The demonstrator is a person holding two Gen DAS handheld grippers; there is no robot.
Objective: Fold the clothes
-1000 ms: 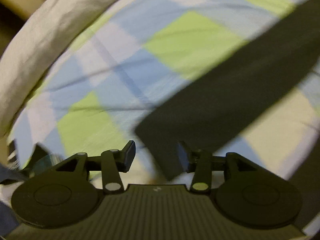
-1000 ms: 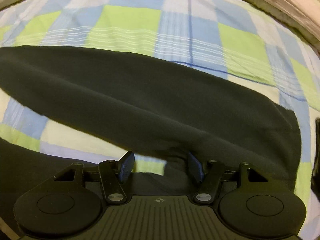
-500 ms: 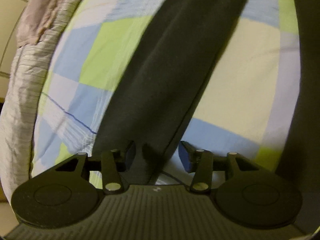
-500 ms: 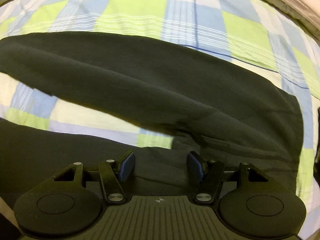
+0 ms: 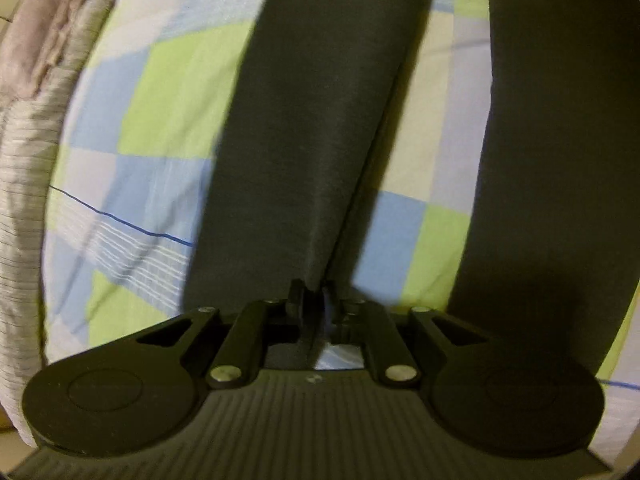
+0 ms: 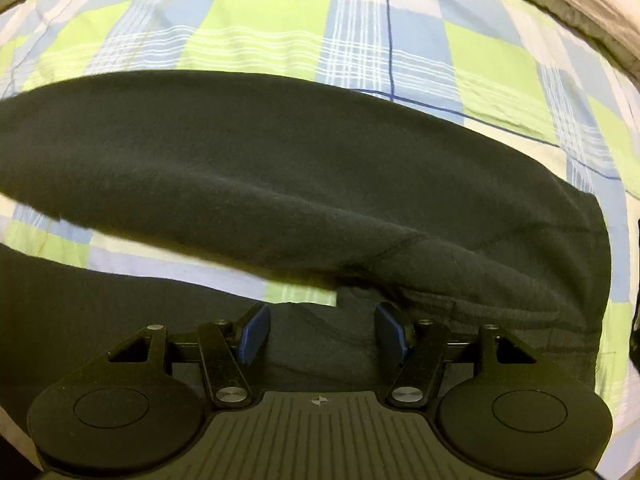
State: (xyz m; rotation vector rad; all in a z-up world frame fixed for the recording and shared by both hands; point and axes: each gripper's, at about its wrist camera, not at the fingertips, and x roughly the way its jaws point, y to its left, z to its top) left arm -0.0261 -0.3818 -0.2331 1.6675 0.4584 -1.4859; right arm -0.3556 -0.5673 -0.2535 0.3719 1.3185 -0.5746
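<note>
Lying spread on a checked bedsheet (image 5: 168, 92) of green, blue and white squares: one pair of dark trousers (image 6: 320, 168), two legs parted, sheet showing in the gap between them.

Item, trouser leg (image 5: 320, 112): in the left wrist view it is running from the top of frame down to the gripper, narrowing to a pinched fold at the lower end. A second dark stretch of the garment is running down the right side of that view, well apart from the first.

Item, left gripper (image 5: 314, 300): its jaws have just been closing and are now standing nearly together, clamping the edge of the trouser leg, with dark cloth gathered between the pads.

Item, right gripper (image 6: 320, 330): jaws are standing wide apart, blue pads (image 6: 254, 332) showing, nothing pressed between them. It is hanging over the crotch area where the two legs meet; whether the fingertips are touching the cloth cannot be told.

Item, pale grey striped bedding (image 5: 28, 184): bunching along the left margin of the left wrist view, beside the sheet.
</note>
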